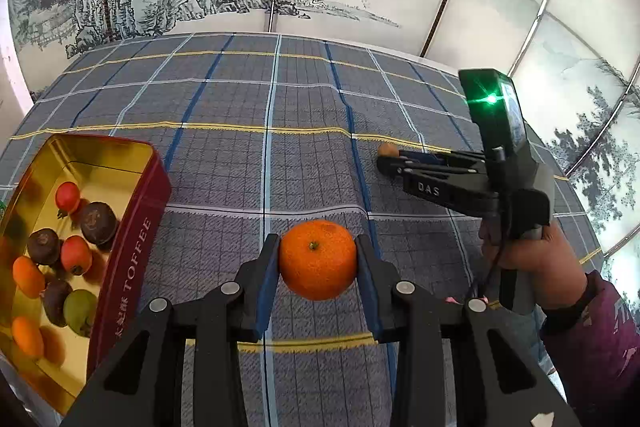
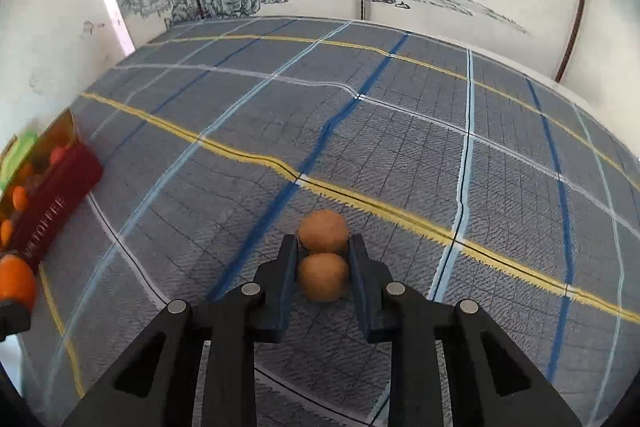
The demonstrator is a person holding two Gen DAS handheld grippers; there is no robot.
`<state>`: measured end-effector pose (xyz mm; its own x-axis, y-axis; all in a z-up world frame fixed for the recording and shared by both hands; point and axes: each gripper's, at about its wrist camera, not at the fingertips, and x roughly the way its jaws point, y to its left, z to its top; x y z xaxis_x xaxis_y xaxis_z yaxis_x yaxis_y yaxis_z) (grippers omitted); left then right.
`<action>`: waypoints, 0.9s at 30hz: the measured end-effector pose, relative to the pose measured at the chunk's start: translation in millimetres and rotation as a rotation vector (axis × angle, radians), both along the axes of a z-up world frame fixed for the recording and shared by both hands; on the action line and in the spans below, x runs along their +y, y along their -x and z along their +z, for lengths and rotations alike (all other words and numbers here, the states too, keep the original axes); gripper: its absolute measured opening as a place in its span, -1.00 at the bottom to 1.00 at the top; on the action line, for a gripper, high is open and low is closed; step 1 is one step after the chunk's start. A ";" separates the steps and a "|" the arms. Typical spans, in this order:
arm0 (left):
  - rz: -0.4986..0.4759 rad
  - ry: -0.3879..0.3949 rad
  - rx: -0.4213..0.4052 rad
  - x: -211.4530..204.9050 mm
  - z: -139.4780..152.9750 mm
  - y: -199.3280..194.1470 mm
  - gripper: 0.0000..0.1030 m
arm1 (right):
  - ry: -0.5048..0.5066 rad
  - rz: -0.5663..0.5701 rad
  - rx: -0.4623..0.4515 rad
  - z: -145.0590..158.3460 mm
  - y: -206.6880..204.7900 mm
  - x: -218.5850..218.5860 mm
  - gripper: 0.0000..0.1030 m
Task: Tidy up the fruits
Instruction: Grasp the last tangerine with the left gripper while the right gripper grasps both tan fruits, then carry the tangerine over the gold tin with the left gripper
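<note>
Tongs (image 2: 323, 269) seemingly pinch brown fruit (image 2: 323, 275).

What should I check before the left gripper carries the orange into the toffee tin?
1. Left gripper fingers closed on the orange: ok.
2. Orange lifted off the tablecloth: cannot tell.
3. Free space in the toffee tin among the fruit: ok, gold floor shows at the far end.
4. Path towards the tin free: ok.
5. Right gripper away from that path, at the two brown fruits: ok.
</note>
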<state>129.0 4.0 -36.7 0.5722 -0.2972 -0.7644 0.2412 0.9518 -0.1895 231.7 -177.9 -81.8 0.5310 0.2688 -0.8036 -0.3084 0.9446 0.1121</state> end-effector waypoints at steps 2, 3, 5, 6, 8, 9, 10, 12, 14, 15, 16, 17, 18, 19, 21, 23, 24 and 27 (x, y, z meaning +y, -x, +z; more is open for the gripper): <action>0.002 0.003 -0.006 1.7 1.7 6.4 -0.37 | -0.001 0.008 -0.027 4.6 16.4 -0.8 -0.49; 0.002 0.004 -0.007 1.7 1.9 9.4 -0.37 | -0.026 0.012 -0.042 8.7 32.8 -3.1 -0.49; 0.003 0.011 -0.002 1.5 2.3 16.0 -0.37 | -0.038 -0.009 -0.055 11.0 53.4 -7.7 -0.49; 0.001 0.013 -0.001 1.5 2.7 20.2 -0.37 | -0.044 -0.024 -0.059 11.0 65.2 -11.6 -0.49; -0.005 0.011 -0.004 1.1 3.7 28.6 -0.37 | -0.046 -0.065 -0.049 6.5 83.5 -21.1 -0.49; -0.008 0.009 -0.006 0.5 4.6 33.1 -0.37 | -0.050 -0.079 -0.040 4.3 89.8 -25.7 -0.49; -0.012 0.008 -0.008 -0.2 5.9 36.4 -0.37 | -0.053 -0.099 -0.028 0.8 97.2 -32.5 -0.49; -0.018 0.008 -0.015 -0.1 9.2 45.7 -0.37 | -0.045 -0.118 -0.030 -1.0 105.4 -38.2 -0.49; -0.018 0.005 -0.025 2.8 13.7 55.1 -0.37 | -0.031 -0.129 -0.033 -1.1 108.7 -38.7 -0.49; -0.016 0.004 -0.029 5.8 16.1 59.5 -0.37 | -0.035 -0.139 -0.039 -1.6 110.5 -38.7 -0.49; -0.011 0.002 -0.036 9.3 18.6 63.8 -0.37 | -0.036 -0.143 -0.041 -1.2 109.0 -38.9 -0.48; -0.004 0.000 -0.043 13.6 21.5 68.3 -0.37 | -0.038 -0.147 -0.041 -0.7 108.8 -39.3 -0.48; 0.005 -0.001 -0.050 18.6 24.5 72.7 -0.36 | -0.039 -0.153 -0.041 -0.7 108.6 -39.3 -0.48; 0.013 -0.002 -0.056 22.8 26.8 75.5 -0.36 | -0.038 -0.154 -0.040 -0.4 108.2 -39.8 -0.49; 0.037 -0.011 -0.071 35.4 32.1 81.8 -0.36 | -0.033 -0.155 -0.040 -0.2 108.1 -39.4 -0.48; 0.060 -0.023 -0.079 47.5 35.2 86.7 -0.36 | -0.027 -0.156 -0.041 -0.3 108.4 -38.5 -0.48; 0.073 -0.032 -0.081 55.2 36.7 88.8 -0.36 | -0.020 -0.156 -0.042 0.0 108.4 -37.6 -0.49; 0.114 -0.058 -0.094 72.7 39.2 92.6 -0.36 | -0.001 -0.157 -0.044 0.0 107.9 -34.4 -0.49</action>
<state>36.4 76.7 2.5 0.6697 -0.1832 -0.7197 0.1449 0.9827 -0.1154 123.8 -212.2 -81.8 0.6014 0.1809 -0.7782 -0.1619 0.9814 0.1030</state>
